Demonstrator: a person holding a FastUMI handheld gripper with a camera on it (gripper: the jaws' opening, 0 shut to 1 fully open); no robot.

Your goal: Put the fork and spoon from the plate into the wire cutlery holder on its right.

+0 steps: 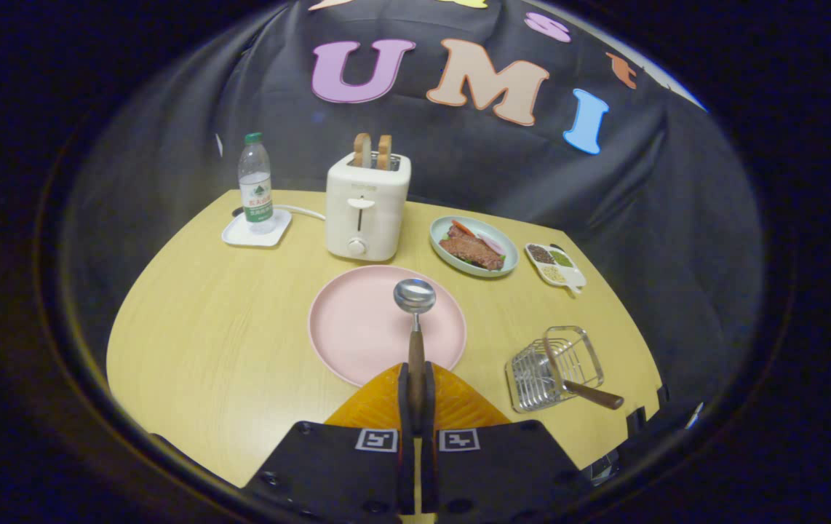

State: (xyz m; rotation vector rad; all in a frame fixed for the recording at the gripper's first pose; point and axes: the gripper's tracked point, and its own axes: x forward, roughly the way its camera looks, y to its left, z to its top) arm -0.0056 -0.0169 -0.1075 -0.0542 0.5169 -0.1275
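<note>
The fingers [416, 386] are closed tight on the wooden handle of the spoon [415, 306], whose metal bowl points ahead of them and shows over the pink plate [357, 327] on the wooden counter [212, 327]. To the plate's right stands the wire cutlery holder [555, 367], tilted, with the fork [590, 393] already in it, its wooden handle sticking out toward the counter's edge. Beyond the plate stand a white toaster [366, 207] with two bread slices, a water bottle [255, 182] on a small tray, a dish of meat [473, 246] and a seasoning dish [555, 266].
</note>
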